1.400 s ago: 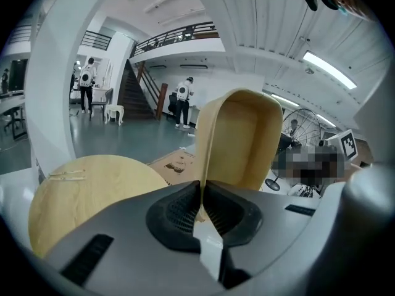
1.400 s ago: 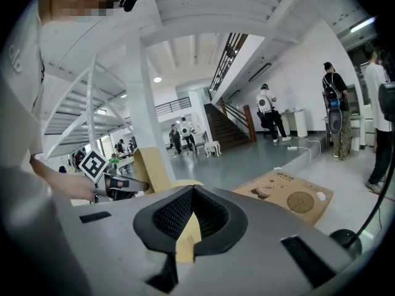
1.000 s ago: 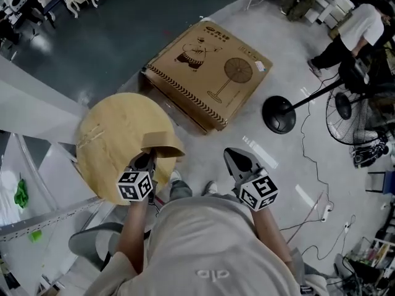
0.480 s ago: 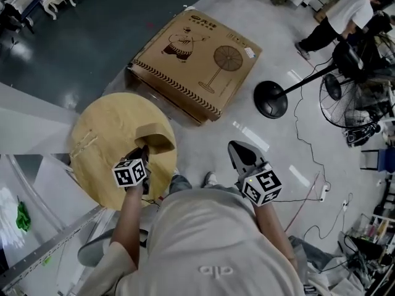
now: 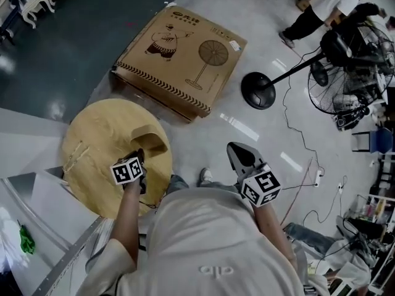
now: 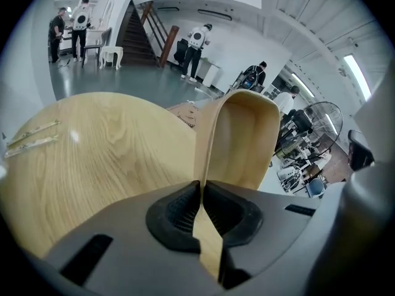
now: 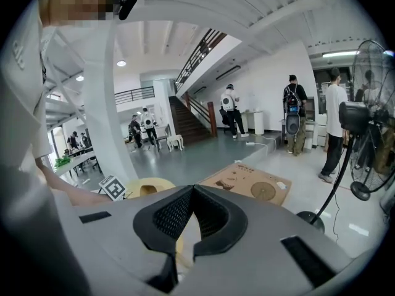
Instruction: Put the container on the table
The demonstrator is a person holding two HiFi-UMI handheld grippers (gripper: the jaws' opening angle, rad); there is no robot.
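Note:
The container (image 5: 152, 142) is a light wooden scoop-shaped box with its open side showing. My left gripper (image 5: 141, 157) is shut on its thin wall, over the round wooden table (image 5: 92, 142). In the left gripper view the container (image 6: 244, 134) stands up just past the left gripper (image 6: 202, 193), whose jaws pinch the wall edge, with the table top (image 6: 92, 159) close beneath. Whether the container touches the table I cannot tell. My right gripper (image 5: 237, 153) hangs over the floor, shut and empty; in its own view the right gripper (image 7: 192, 196) shows its pads meeting.
A flat cardboard box (image 5: 179, 54) printed with a fan lies on the floor beyond the table. A standing fan's round base (image 5: 258, 90) and cables lie to the right. A person (image 5: 318, 5) stands at the far right. Pale strips (image 6: 31, 140) lie on the table's left.
My left gripper has come down toward the table top with the container still in it. The right gripper has stayed about where it was.

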